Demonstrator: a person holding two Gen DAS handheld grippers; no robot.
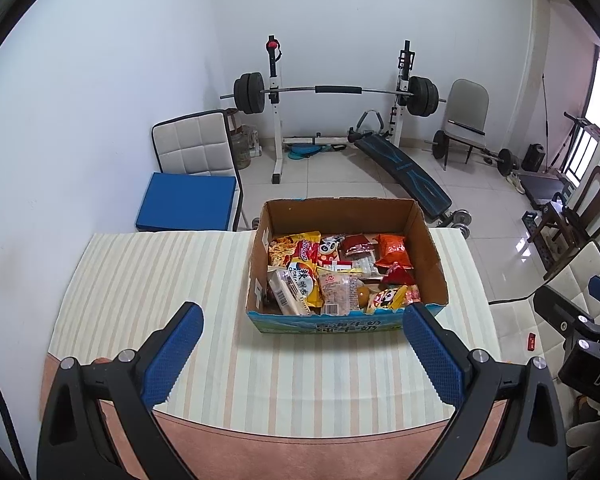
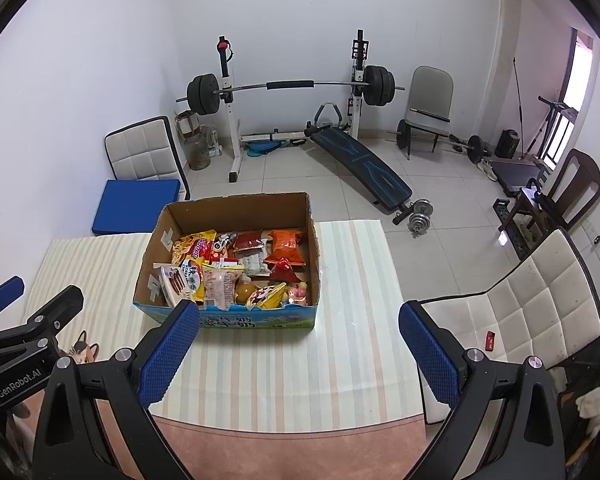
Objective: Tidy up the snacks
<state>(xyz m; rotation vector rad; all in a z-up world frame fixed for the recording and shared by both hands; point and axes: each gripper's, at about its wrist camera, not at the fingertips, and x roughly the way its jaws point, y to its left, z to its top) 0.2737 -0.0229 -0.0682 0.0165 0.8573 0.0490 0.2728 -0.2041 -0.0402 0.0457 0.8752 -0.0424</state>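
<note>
An open cardboard box (image 1: 432,256) with a blue printed front stands on the striped table; it also shows in the right wrist view (image 2: 314,248). It holds several snack packets, among them a yellow packet (image 1: 304,280), an orange chip bag (image 1: 394,250) and a pale biscuit pack (image 2: 218,284). My left gripper (image 1: 302,326) is open and empty, just in front of the box. My right gripper (image 2: 300,320) is open and empty, in front of the box's right half. Each gripper shows at the edge of the other's view.
The striped tablecloth (image 1: 140,280) covers the table, with bare room left of the box. White padded chairs stand at the right (image 2: 532,312) and far left (image 1: 196,144). A blue cushion (image 1: 186,202), a barbell rack (image 1: 336,92) and a bench (image 1: 404,168) lie beyond.
</note>
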